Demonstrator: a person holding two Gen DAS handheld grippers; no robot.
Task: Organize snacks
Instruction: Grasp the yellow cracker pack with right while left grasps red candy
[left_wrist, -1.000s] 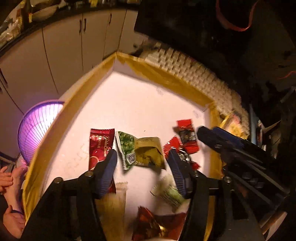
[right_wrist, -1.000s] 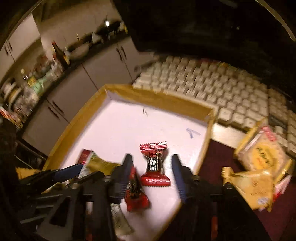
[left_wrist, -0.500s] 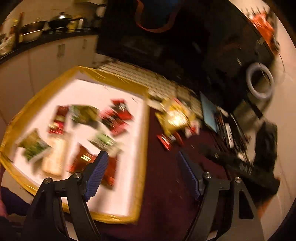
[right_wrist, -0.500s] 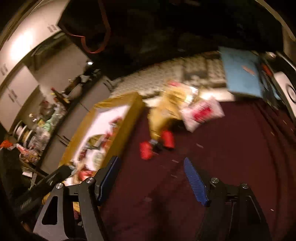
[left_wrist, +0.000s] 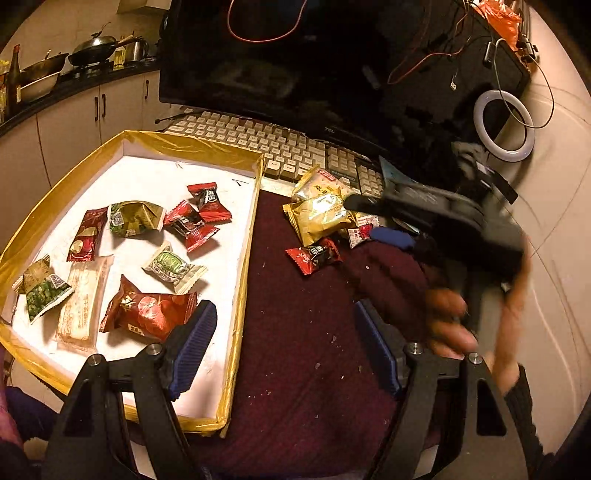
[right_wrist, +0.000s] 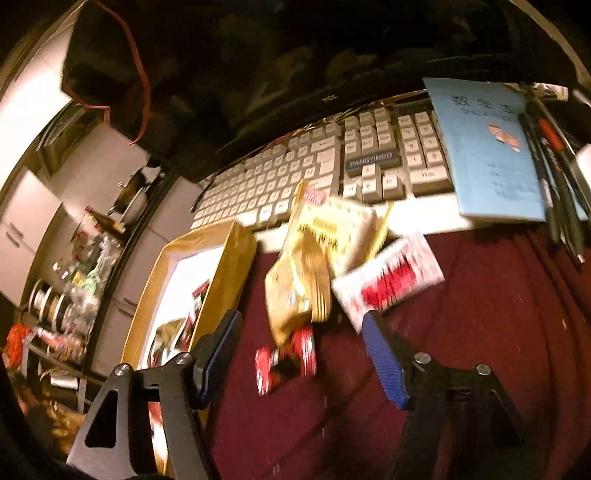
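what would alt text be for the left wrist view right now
Open left gripper above a dark red cloth, beside a gold-rimmed white tray holding about ten snack packets. More snacks are piled by a keyboard, where the blurred right gripper reaches in.

Snacks (left_wrist: 168, 264) in tray (left_wrist: 192, 146), more packets (left_wrist: 321, 218) right, before keyboard (left_wrist: 258, 140).

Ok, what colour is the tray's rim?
Golden yellow, around a white floor. The tray shows best in the left wrist view.
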